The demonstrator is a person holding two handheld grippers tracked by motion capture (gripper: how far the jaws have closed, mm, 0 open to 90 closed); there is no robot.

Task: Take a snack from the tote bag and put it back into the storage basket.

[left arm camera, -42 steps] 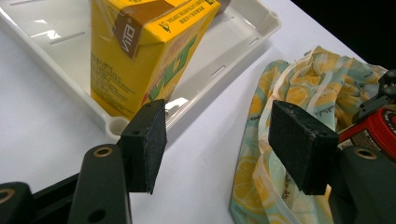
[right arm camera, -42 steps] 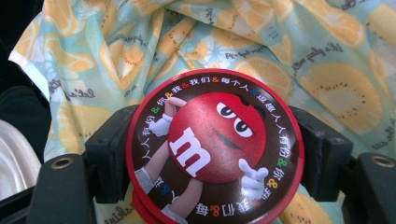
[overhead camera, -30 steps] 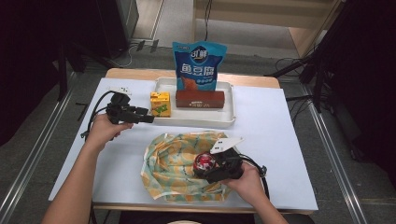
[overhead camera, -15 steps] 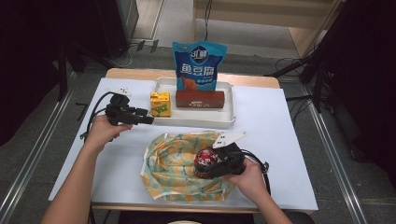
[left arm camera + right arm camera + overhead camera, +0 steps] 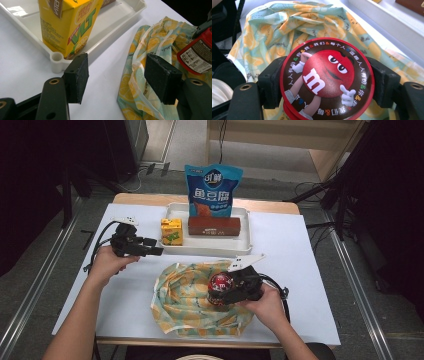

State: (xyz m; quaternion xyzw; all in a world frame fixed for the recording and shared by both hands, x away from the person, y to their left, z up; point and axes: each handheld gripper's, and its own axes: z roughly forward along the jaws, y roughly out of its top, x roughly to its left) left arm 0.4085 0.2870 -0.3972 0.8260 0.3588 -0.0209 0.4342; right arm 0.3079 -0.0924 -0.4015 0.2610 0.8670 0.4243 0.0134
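— Both grippers set? What moved?
— My right gripper [image 5: 226, 291], clamped on the can [image 5: 220, 285], has slid slightly right over the bag [image 5: 192, 297], lower centre. Left gripper [image 5: 152, 247] stays apart.

- My left claw [image 5: 150, 247] sits in the left half of the high view, held level, its tips pointing toward the frame's centre.
- Its jaws stand wide apart with nothing between them; the left gripper view shows both black pads [image 5: 77, 76] bare.
- My left hand [image 5: 107, 265] grips it from behind, forearm running up from the lower left corner.
- My right claw [image 5: 220, 290] is at lower centre, jaws pressed in against the sides of what they hold.
- My right hand [image 5: 265, 302] wraps the body, forearm entering from the bottom edge, right of centre.
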